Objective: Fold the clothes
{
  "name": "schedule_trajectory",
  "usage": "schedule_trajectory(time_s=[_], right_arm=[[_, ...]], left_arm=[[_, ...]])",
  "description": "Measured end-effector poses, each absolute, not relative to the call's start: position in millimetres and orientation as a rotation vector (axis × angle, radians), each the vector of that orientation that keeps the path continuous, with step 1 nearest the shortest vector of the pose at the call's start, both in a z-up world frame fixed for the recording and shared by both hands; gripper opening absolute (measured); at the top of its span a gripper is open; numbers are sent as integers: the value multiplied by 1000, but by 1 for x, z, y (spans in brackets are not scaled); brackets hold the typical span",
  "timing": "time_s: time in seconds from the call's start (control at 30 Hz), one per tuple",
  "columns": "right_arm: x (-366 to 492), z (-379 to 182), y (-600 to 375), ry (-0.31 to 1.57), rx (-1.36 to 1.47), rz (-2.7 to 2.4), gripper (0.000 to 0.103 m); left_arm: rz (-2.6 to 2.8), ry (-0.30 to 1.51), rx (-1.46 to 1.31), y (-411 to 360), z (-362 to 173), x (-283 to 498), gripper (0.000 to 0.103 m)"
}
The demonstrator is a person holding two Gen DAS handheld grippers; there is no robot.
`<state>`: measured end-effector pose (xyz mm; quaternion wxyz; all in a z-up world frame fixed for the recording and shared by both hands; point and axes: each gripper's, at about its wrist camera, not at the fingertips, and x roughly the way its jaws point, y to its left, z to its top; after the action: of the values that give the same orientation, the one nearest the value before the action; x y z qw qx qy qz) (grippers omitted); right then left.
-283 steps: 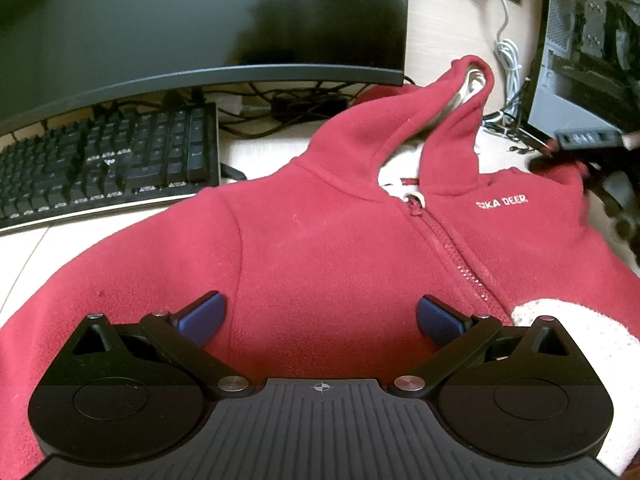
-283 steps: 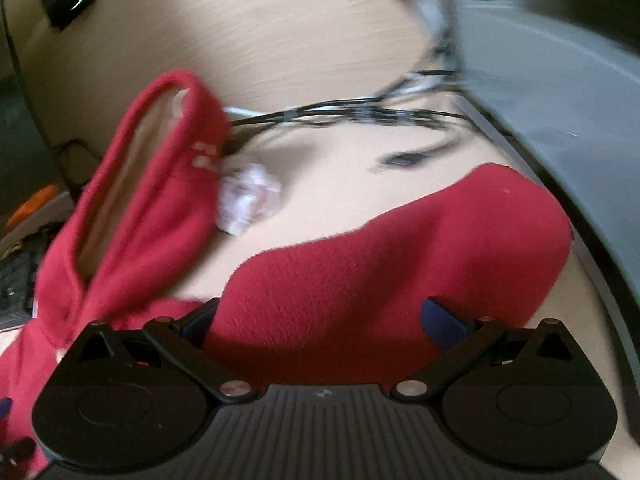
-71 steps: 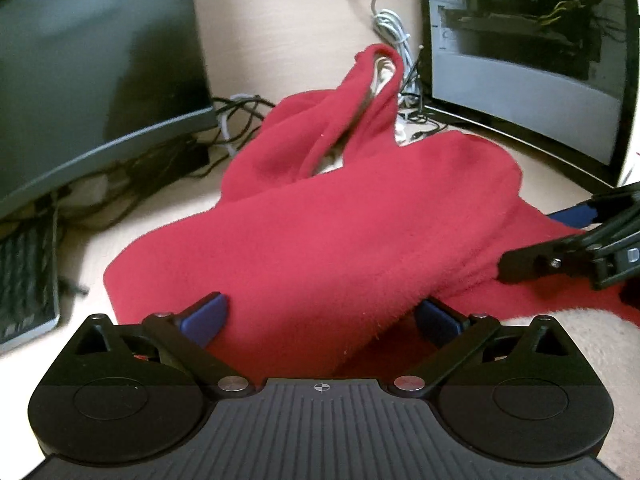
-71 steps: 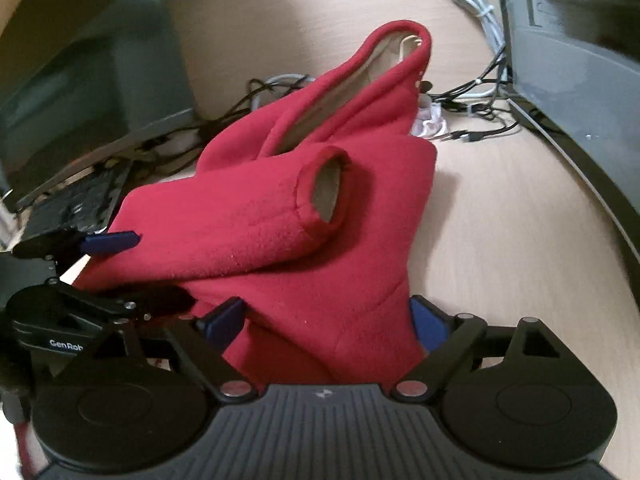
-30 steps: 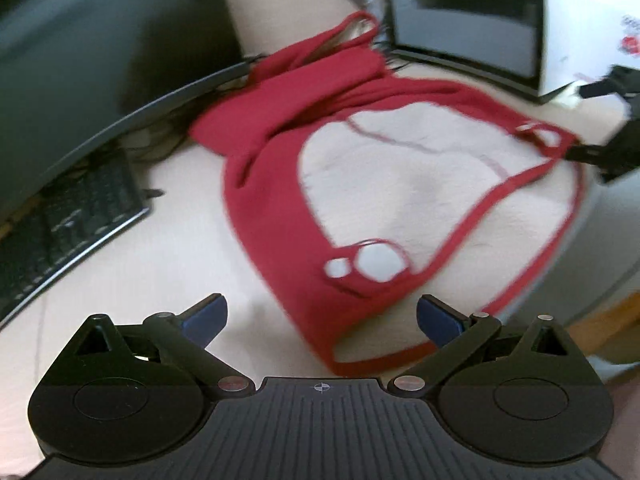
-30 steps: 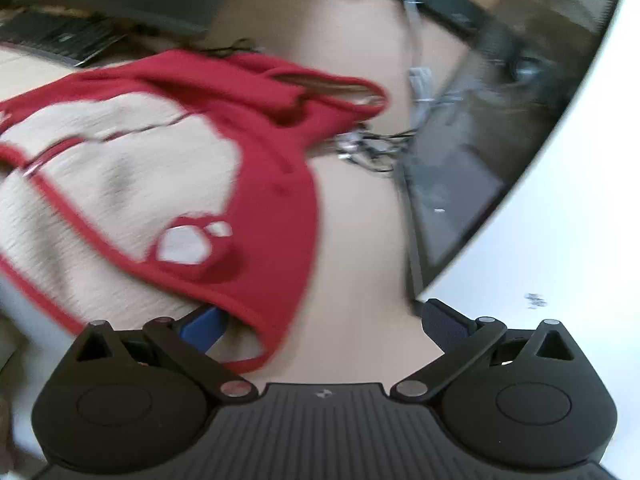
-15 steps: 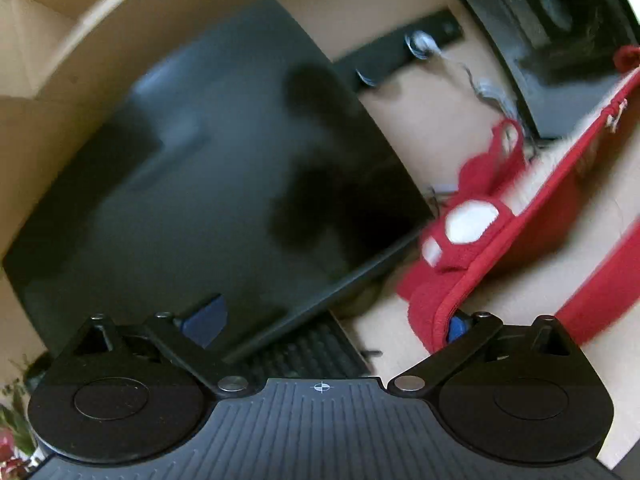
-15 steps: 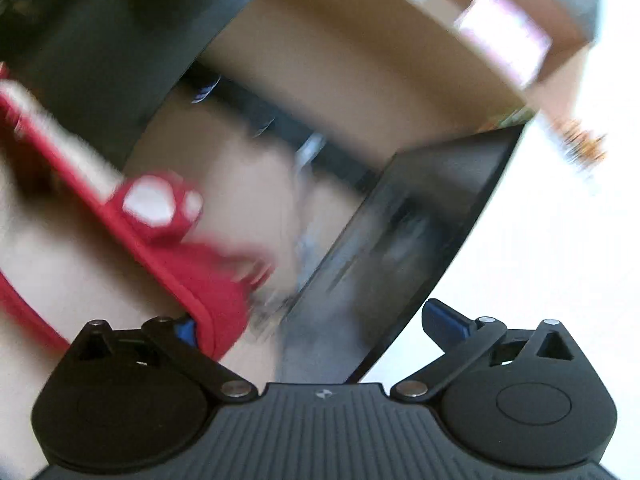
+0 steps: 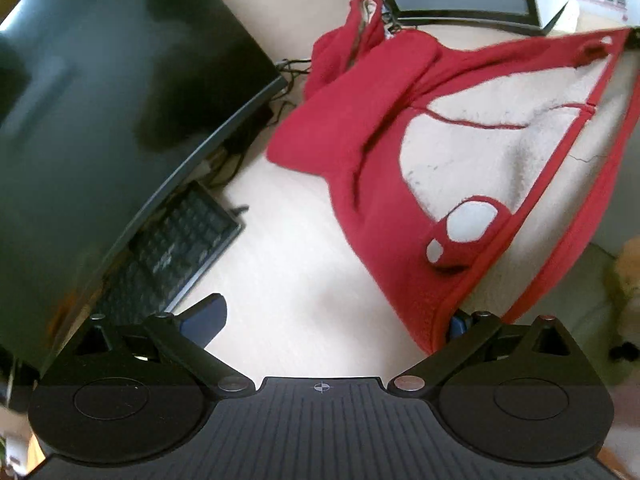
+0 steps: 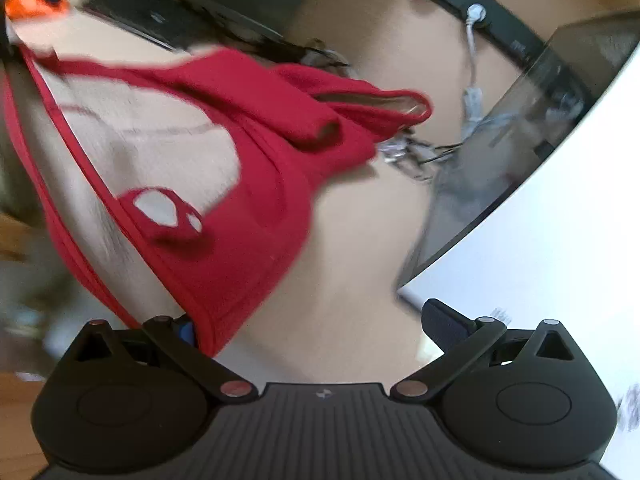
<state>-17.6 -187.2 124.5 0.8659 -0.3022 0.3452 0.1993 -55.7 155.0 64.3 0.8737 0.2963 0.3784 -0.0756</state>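
A red fleece hoodie [image 9: 360, 128] with a cream lining [image 9: 500, 152] hangs lifted over the desk, its hem stretched between the two grippers and its hood end resting on the desk. The left gripper [image 9: 332, 320] has its jaws wide apart; the hem corner drapes over its right finger [image 9: 456, 326]. In the right wrist view the hoodie [image 10: 260, 128] hangs at the left; the right gripper [image 10: 312, 326] is also wide open, with the hem corner hooked on its left finger [image 10: 186, 332]. A sleeve cuff [image 10: 324, 132] lies folded across the body.
A dark curved monitor [image 9: 100, 100] and a black keyboard [image 9: 172, 248] stand left of the hoodie. A PC case [image 10: 520, 152] with cables [image 10: 412, 152] stands on the right. Bare wooden desk [image 9: 288, 248] lies below the grippers.
Both grippers have tilted back down toward the desk, so the lifted hoodie's body and hood show again. The hem stays hooked on one finger of each gripper.
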Motion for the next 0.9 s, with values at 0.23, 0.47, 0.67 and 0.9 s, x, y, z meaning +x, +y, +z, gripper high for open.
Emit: schedule_trajectory(time_s=[0.23, 0.47, 0.67, 0.9], right_arm=[[-18, 155, -193, 808, -578, 528, 103], [80, 155, -141, 516, -600, 244, 103], [140, 126, -114, 653, -487, 238, 103], [99, 182, -164, 424, -266, 259, 103]], left_arm=[[-385, 826, 575, 170, 112, -79, 103], [-277, 747, 501, 191, 111, 53, 103], [-132, 909, 76, 218, 48, 143, 103], [-159, 709, 26, 225, 80, 97, 103]])
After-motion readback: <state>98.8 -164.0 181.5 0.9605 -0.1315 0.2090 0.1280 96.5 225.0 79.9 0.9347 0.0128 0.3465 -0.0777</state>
